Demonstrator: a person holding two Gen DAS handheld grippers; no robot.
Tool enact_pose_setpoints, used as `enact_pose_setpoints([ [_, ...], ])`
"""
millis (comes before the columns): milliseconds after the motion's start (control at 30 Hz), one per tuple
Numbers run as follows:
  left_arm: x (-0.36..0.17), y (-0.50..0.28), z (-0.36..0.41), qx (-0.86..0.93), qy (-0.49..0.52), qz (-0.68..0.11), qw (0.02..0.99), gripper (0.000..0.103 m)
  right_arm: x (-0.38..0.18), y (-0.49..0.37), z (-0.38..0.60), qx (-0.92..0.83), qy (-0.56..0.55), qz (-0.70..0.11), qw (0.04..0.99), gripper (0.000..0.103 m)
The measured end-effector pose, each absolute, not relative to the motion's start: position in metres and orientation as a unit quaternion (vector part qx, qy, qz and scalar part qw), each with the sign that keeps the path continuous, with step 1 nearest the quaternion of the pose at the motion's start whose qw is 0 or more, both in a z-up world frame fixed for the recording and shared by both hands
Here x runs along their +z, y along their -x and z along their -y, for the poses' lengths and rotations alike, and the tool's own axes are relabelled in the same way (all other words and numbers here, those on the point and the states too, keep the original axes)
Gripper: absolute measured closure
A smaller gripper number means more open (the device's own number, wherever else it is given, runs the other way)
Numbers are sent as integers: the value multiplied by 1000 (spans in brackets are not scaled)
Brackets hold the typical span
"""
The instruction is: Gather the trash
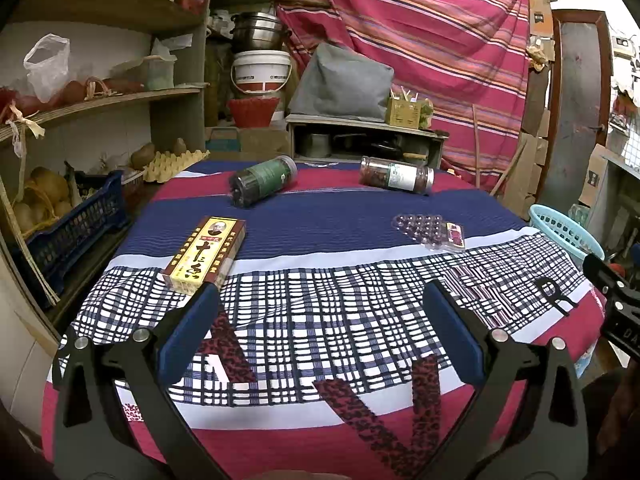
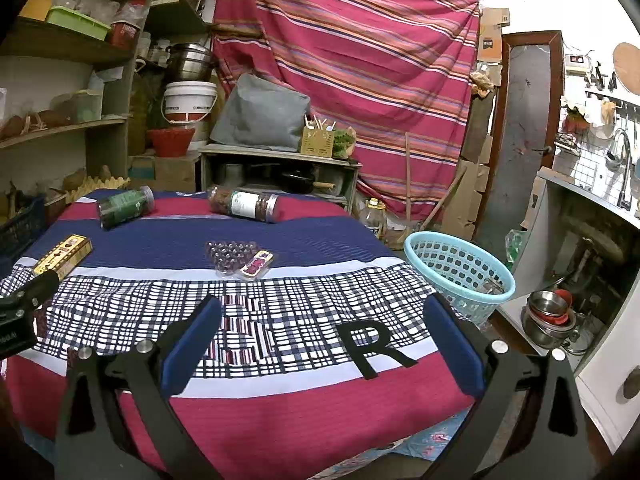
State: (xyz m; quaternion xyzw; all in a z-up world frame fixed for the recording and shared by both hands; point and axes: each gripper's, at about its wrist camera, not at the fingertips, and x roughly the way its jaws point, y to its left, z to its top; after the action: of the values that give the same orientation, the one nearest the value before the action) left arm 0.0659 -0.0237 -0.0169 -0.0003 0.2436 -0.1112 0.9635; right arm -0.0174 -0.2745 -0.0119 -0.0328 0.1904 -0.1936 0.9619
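Observation:
On the cloth-covered table [image 1: 320, 320] lie a yellow box [image 1: 206, 254], a dark jar with a green label [image 1: 262, 180], a jar of reddish contents [image 1: 396, 174] and a clear blister tray [image 1: 430, 230]. My left gripper [image 1: 320, 300] is open and empty above the near table, just right of the box. My right gripper [image 2: 320, 314] is open and empty above the near right part of the table [image 2: 280, 400]. There I see the box [image 2: 62, 258], green jar [image 2: 126, 206], red jar [image 2: 244, 204], blister tray [image 2: 238, 258] and a light blue basket [image 2: 460, 270] beside the table's right edge.
Shelves [image 1: 100, 100] and a blue crate [image 1: 76, 228] stand left of the table. A low cabinet [image 1: 360, 136] and a striped curtain [image 1: 420, 40] are behind it. A counter [image 2: 592, 208] and metal bowls [image 2: 548, 316] are to the right. The basket shows in the left wrist view [image 1: 560, 228].

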Motion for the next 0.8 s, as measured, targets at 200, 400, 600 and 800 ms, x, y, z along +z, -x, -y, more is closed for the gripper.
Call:
enact_pose_setpoints([
  [200, -19, -65, 26, -111, -2, -245, 963, 5, -12, 17, 274, -192, 31, -191, 962, 5],
  [400, -20, -65, 26, -111, -3, -245, 963, 5, -12, 17, 276, -191, 31, -191, 962, 5],
  [600, -19, -65, 26, -111, -1, -245, 963, 5, -13, 16, 276, -190, 31, -193, 962, 5],
  [800, -19, -65, 26, -111, -2, -245, 963, 5, -14, 16, 277, -190, 28, -193, 962, 5],
])
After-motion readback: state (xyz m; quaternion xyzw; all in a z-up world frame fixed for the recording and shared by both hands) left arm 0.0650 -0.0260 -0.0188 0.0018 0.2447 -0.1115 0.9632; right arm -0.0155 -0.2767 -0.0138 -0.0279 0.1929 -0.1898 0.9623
